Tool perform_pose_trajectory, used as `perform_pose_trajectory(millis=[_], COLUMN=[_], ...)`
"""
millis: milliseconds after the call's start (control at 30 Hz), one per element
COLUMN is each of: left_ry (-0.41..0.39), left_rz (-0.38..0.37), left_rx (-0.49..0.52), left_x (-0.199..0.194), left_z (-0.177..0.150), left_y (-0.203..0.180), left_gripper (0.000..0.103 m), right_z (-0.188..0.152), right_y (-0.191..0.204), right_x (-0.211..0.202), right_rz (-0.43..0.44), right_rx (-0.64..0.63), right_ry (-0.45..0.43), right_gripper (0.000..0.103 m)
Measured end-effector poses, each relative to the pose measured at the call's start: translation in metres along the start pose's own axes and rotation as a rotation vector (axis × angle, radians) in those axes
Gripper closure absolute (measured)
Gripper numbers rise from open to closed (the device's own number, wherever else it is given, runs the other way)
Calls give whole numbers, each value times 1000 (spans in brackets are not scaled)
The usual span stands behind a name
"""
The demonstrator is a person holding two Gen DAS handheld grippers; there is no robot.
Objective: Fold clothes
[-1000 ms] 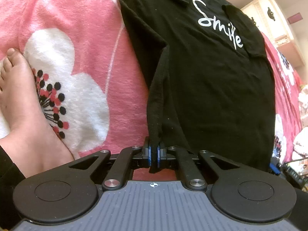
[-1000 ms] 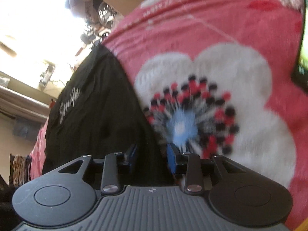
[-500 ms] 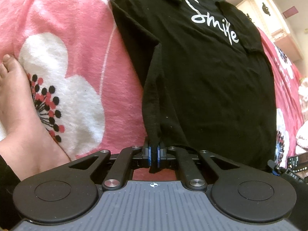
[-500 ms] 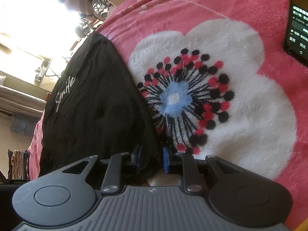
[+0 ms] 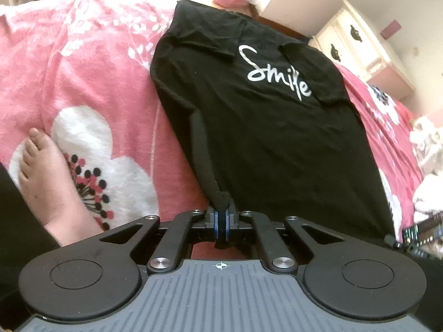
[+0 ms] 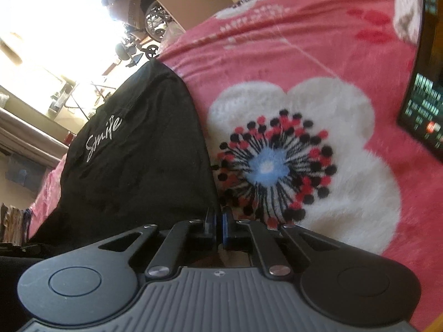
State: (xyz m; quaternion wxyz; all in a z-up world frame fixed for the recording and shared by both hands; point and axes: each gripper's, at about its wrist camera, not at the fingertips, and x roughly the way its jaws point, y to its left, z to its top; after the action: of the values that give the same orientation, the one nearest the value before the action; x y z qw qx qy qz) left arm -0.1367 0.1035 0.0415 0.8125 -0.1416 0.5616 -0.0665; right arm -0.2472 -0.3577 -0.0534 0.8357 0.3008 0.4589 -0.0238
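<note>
A black T-shirt (image 5: 263,138) with a white "Smile" print lies flat on a pink flowered blanket (image 5: 97,69), its sleeves folded in. My left gripper (image 5: 221,222) is shut on the shirt's near left hem corner, and the cloth bunches into a ridge rising from the fingers. In the right wrist view the same T-shirt (image 6: 138,166) stretches away to the left. My right gripper (image 6: 218,225) sits at its near right corner, fingers drawn almost together with the dark hem edge running down between them.
A person's bare foot (image 5: 41,171) rests on the blanket left of the shirt. A lit screen (image 6: 423,110) lies on the blanket (image 6: 304,41) at the right. A cream dresser (image 5: 357,41) stands beyond the bed, and pale cloth (image 5: 426,149) is heaped at the right.
My right gripper has gone from wide open to closed at the shirt's near right corner. The left gripper keeps its hold, and its view has tilted up to show more of the room.
</note>
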Motion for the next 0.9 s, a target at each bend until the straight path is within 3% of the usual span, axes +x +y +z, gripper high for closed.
perform_pose_trajectory(millis=[367, 900], left_ry=[103, 259], left_rz=[7, -20], left_rx=[63, 141], left_x=[-30, -37], left_z=[-18, -37], left_y=[11, 3], left_gripper=[102, 102], right_z=[2, -8], right_y=[11, 2], right_x=[-27, -48], right_rz=[-62, -105], right_rx=[-59, -71], right_ry=[-28, -1], right_gripper=[100, 100])
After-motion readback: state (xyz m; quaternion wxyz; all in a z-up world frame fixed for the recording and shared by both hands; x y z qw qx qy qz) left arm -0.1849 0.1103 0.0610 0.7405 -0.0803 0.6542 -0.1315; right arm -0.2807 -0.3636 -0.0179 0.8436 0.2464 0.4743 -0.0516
